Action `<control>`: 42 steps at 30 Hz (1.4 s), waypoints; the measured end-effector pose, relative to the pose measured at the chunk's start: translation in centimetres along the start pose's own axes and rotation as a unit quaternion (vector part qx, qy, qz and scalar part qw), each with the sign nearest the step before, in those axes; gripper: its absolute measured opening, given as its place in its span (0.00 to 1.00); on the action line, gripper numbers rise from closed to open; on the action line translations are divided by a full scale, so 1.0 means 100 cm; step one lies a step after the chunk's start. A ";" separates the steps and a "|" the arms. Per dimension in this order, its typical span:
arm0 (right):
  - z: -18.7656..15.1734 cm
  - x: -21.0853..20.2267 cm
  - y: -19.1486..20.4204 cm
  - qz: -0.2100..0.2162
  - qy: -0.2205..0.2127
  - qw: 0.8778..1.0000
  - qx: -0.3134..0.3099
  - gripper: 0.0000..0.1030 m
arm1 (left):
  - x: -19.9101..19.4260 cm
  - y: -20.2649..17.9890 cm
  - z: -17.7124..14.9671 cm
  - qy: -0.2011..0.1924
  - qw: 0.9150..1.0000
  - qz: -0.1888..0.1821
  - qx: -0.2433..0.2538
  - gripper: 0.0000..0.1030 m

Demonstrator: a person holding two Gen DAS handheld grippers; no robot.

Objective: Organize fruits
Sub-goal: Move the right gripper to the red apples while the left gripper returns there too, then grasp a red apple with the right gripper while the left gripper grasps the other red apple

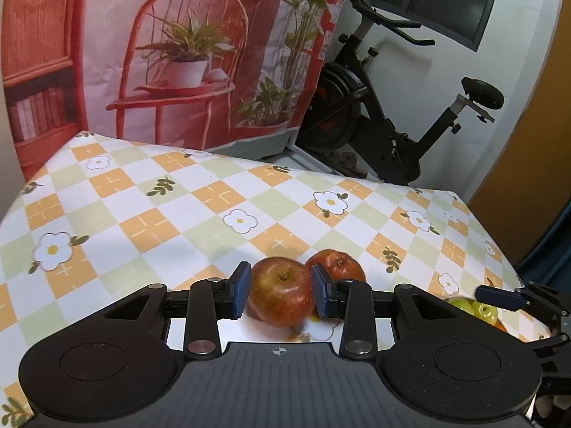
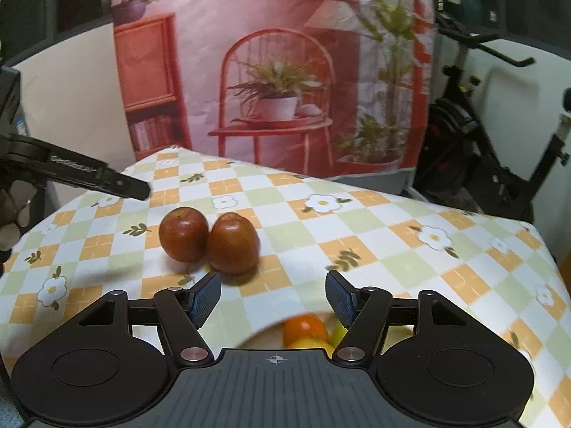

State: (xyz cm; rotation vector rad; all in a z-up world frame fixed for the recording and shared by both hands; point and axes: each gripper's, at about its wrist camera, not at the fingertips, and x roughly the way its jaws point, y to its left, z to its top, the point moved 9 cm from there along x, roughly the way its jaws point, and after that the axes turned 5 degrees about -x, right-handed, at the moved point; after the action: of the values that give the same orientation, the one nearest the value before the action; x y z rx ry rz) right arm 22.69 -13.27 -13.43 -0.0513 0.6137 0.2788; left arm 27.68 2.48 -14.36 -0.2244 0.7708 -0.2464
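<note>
Two red apples rest side by side, touching, on the checked tablecloth (image 2: 357, 221). In the left wrist view the nearer apple (image 1: 280, 292) shows between the blue pads of my left gripper (image 1: 281, 269), and the other apple (image 1: 339, 265) sits behind it to the right. The right wrist view shows both apples (image 2: 183, 239) (image 2: 233, 244) on the cloth, with the left gripper's finger (image 2: 125, 183) up and to their left, apart from them. My right gripper (image 2: 273, 278) stands open and empty above a plate (image 2: 257, 335) holding an orange (image 2: 303, 326) and green fruit (image 1: 480, 308).
A printed backdrop (image 1: 178, 53) of a red chair and plants hangs behind the table. An exercise bike (image 1: 392, 125) stands beyond the far right corner. The table's right edge (image 1: 499, 242) drops off near the plate.
</note>
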 end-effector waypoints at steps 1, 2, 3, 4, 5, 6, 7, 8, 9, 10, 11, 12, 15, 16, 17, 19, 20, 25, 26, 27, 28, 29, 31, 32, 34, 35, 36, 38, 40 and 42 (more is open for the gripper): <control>0.004 0.007 0.002 0.006 0.005 1.000 -0.008 0.60 | 0.005 0.000 0.001 0.005 1.000 -0.004 -0.002 0.37; 0.007 0.013 0.004 0.008 0.008 1.000 -0.015 0.60 | 0.011 -0.002 0.002 0.012 1.000 -0.009 -0.004 0.37; 0.010 0.021 0.006 0.012 0.014 1.000 -0.024 0.59 | 0.017 -0.003 0.004 0.017 1.000 -0.014 -0.006 0.37; 0.013 0.028 0.010 0.016 0.019 0.999 -0.034 0.59 | 0.024 -0.006 0.007 0.022 0.999 -0.021 -0.009 0.37; 0.015 0.033 0.012 0.021 0.023 0.999 -0.043 0.59 | 0.031 -0.009 0.008 0.029 0.999 -0.028 -0.014 0.37; 0.018 0.041 0.016 0.027 0.030 0.998 -0.056 0.59 | 0.038 -0.012 0.010 0.037 0.998 -0.036 -0.018 0.37; 0.019 0.048 0.019 0.030 0.035 0.997 -0.068 0.59 | 0.045 -0.014 0.010 0.044 0.998 -0.043 -0.021 0.37; 0.020 0.055 0.022 0.033 0.040 0.996 -0.079 0.59 | 0.053 -0.016 0.010 0.054 0.997 -0.049 -0.024 0.37; 0.021 0.061 0.025 0.035 0.045 0.995 -0.088 0.59 | 0.060 -0.017 0.009 0.065 0.996 -0.053 -0.026 0.37; 0.022 0.068 0.028 0.039 0.050 0.993 -0.097 0.59 | 0.066 -0.017 0.009 0.073 0.995 -0.054 -0.027 0.37; 0.022 0.073 0.029 0.042 0.055 0.992 -0.103 0.58 | 0.073 -0.018 0.010 0.081 0.995 -0.057 -0.024 0.37; 0.023 0.079 0.031 0.044 0.059 0.991 -0.109 0.58 | 0.077 -0.018 0.010 0.087 0.994 -0.060 -0.022 0.37; 0.024 0.094 0.037 0.056 0.071 0.988 -0.121 0.58 | 0.084 -0.022 0.009 0.099 0.992 -0.078 -0.016 0.37; 0.024 0.097 0.038 0.060 0.074 0.988 -0.122 0.58 | 0.086 -0.023 0.009 0.103 0.991 -0.083 -0.013 0.37; 0.024 0.101 0.037 0.062 0.075 0.988 -0.122 0.58 | 0.088 -0.023 0.008 0.105 0.991 -0.085 -0.009 0.37; 0.024 0.108 0.037 0.063 0.078 0.987 -0.123 0.58 | 0.091 -0.022 0.006 0.111 0.990 -0.088 -0.009 0.37; 0.023 0.111 0.037 0.063 0.081 0.987 -0.125 0.55 | 0.093 -0.021 0.005 0.114 0.990 -0.088 -0.011 0.37; 0.022 0.122 0.046 0.072 0.104 0.981 -0.149 0.54 | 0.102 -0.021 0.005 0.126 0.987 -0.101 -0.021 0.37; 0.021 0.124 0.047 0.073 0.109 0.980 -0.150 0.53 | 0.102 -0.021 0.004 0.129 0.986 -0.105 -0.022 0.37; 0.020 0.125 0.047 0.072 0.115 0.979 -0.150 0.53 | 0.102 -0.022 0.004 0.130 0.985 -0.108 -0.023 0.37; 0.019 0.127 0.047 0.070 0.119 0.979 -0.150 0.52 | 0.102 -0.022 0.004 0.132 0.985 -0.111 -0.022 0.37; 0.019 0.129 0.047 0.068 0.122 0.979 -0.150 0.52 | 0.101 -0.023 0.003 0.133 0.984 -0.114 -0.022 0.37; 0.019 0.130 0.048 0.068 0.125 0.978 -0.150 0.52 | 0.101 -0.025 0.002 0.137 0.982 -0.124 -0.023 0.37; 0.019 0.131 0.049 0.068 0.126 0.978 -0.150 0.52 | 0.100 -0.026 0.001 0.137 0.983 -0.125 -0.020 0.37; 0.019 0.133 0.049 0.066 0.129 0.978 -0.147 0.53 | 0.100 -0.026 0.000 0.136 0.982 -0.127 -0.018 0.37; 0.020 0.134 0.049 0.066 0.130 0.979 -0.146 0.53 | 0.099 -0.026 0.000 0.137 0.982 -0.128 -0.019 0.37; 0.019 0.135 0.049 0.065 0.131 0.979 -0.145 0.53 | 0.099 -0.025 0.000 0.137 0.982 -0.129 -0.021 0.37; 0.020 0.137 0.049 0.063 0.134 0.979 -0.141 0.54 | 0.099 -0.025 -0.001 0.136 0.982 -0.130 -0.020 0.37; 0.021 0.140 0.049 0.062 0.136 0.979 -0.138 0.55 | 0.099 -0.026 -0.001 0.136 0.982 -0.129 -0.019 0.36; 0.022 0.142 0.048 0.059 0.139 0.980 -0.131 0.55 | 0.098 -0.026 -0.001 0.135 0.982 -0.129 -0.019 0.36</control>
State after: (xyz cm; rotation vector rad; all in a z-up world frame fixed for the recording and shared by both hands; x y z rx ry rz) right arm 33.70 -4.93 -19.66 -0.3132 0.8569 0.4716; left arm 34.05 -2.91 -20.15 -0.3327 1.0167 -0.5146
